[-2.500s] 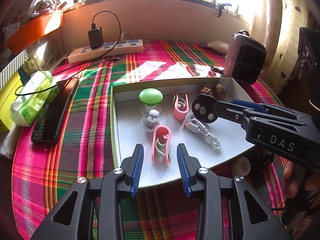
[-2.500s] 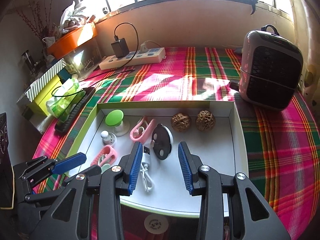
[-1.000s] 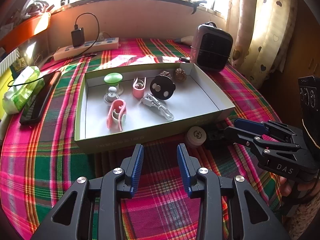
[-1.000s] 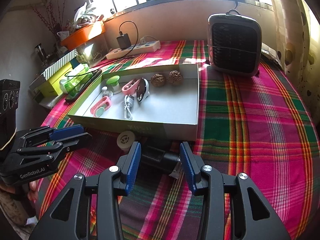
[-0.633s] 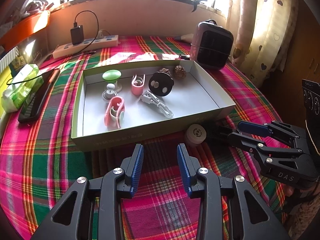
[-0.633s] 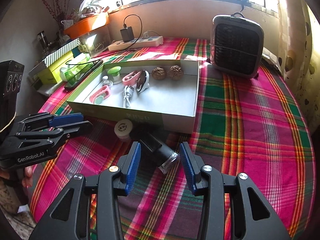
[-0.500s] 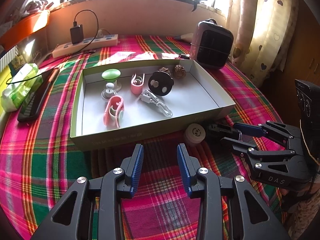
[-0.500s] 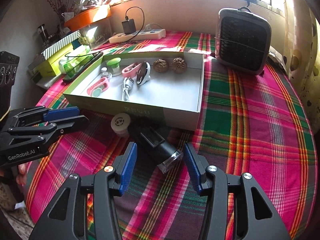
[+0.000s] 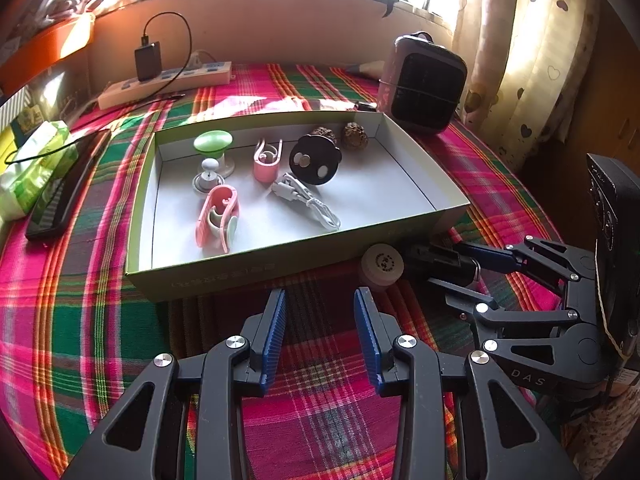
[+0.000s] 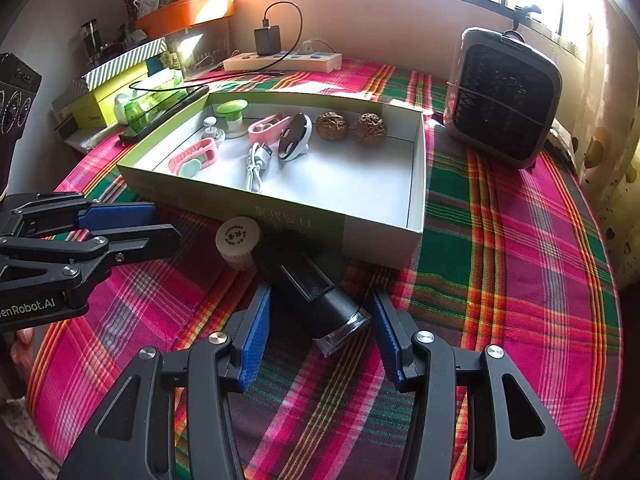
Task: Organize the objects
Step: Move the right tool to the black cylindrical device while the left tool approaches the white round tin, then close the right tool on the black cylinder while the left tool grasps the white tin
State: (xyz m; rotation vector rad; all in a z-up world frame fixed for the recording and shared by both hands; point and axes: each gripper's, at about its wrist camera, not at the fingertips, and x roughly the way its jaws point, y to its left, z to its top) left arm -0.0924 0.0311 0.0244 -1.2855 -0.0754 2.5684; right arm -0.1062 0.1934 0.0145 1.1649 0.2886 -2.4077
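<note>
A black cylinder with a clear end (image 10: 312,292) lies on the plaid cloth just in front of the shallow green-and-white box (image 10: 280,216). My right gripper (image 10: 320,292) straddles it; its jaws are closing, and a small gap still shows at each pad. A white round-capped jar (image 10: 238,240) stands at the cylinder's far end, against the box wall. My left gripper (image 9: 319,300) hovers open and empty over the cloth before the box (image 9: 240,272). In that view the right gripper (image 9: 456,270) reaches in around the cylinder (image 9: 436,260), beside the jar (image 9: 382,262).
The box holds a green mushroom-shaped piece (image 9: 212,142), pink clips (image 9: 218,220), a black disc (image 9: 316,158), a white cable (image 9: 308,204) and two walnuts (image 10: 332,126). A small heater (image 10: 500,96), a power strip (image 10: 280,62), a phone (image 9: 60,196) and a tissue pack (image 9: 32,172) surround it.
Both grippers have pulled back from inside the box. The right gripper has since come down around the black cylinder, rolling slightly. The left gripper has held still for the last second.
</note>
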